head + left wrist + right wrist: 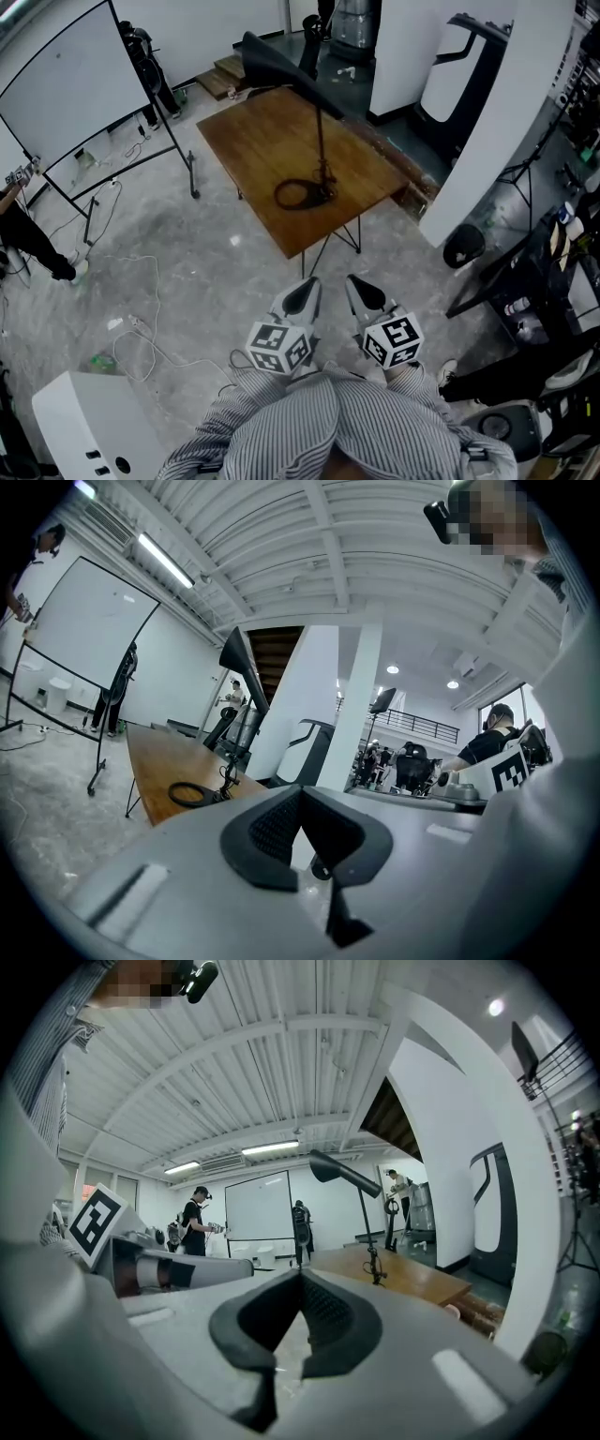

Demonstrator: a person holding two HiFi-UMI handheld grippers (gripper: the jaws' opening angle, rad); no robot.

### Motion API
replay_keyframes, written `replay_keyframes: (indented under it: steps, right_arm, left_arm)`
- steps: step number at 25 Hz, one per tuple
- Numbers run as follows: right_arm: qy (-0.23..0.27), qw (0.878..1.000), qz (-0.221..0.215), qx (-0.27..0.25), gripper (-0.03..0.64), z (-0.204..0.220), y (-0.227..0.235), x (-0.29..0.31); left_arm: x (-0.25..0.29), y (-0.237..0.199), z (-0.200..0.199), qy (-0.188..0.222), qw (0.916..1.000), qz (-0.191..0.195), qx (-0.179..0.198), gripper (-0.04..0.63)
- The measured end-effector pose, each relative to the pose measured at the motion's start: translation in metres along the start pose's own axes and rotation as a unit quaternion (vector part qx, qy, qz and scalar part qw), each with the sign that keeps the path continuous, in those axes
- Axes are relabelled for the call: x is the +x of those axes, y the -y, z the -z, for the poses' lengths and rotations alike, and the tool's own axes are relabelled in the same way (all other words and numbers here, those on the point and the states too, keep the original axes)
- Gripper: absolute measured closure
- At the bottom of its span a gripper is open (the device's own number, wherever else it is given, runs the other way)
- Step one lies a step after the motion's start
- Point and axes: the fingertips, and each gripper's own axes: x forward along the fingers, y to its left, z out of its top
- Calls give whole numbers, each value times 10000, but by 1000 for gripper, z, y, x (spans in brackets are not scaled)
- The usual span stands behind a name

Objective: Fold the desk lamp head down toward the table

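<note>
While both grippers hang close to the body, the left gripper [302,296] and right gripper [367,293] have their jaws pressed together on nothing. Well ahead, the desk lamp [322,141] stands upright on the worktop [258,141], head [274,59] raised. Shoving that head without steadying the ring base [298,194] could probably tip the whole thing.

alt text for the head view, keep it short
A black desk lamp stands on a wooden table, its head raised. Nearer the viewer, the left gripper and right gripper sit side by side, shut and empty, short of the table.
</note>
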Motion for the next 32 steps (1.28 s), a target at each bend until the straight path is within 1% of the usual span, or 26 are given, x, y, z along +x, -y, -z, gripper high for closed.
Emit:
replay_keyframes:
  steps: [5,8,15,18,24,27,32]
  right_arm:
    - [104,9999,-44,128,617,-5,13,6]
    - [106,9999,-8,20,617,-7,23,11]
    - [153,9993,-253,-228,615,-18,32,28]
    - [157,9992,-298,-206,615,-14,38,32]
    - [20,9996,-216,-154,617,3,65,44]
    - [52,9995,-166,-259,617,1,80,59]
    - [100,9990,-72,-422,615,-9,106,105]
  left_arm:
    - [13,-2,0,-48,10000,-20,24,590]
    - [24,-2,1,-53,10000,-35,34,590]
    - [44,-8,-5,44,9999,-160,17,589]
    - [48,-14,1,50,9996,-272,-35,590]
    - [68,-24,13,-53,9993,-357,-89,590]
    - [86,-36,12,-33,9992,-397,-80,589]
    - [123,-72,-2,19,9991,-432,-45,589]
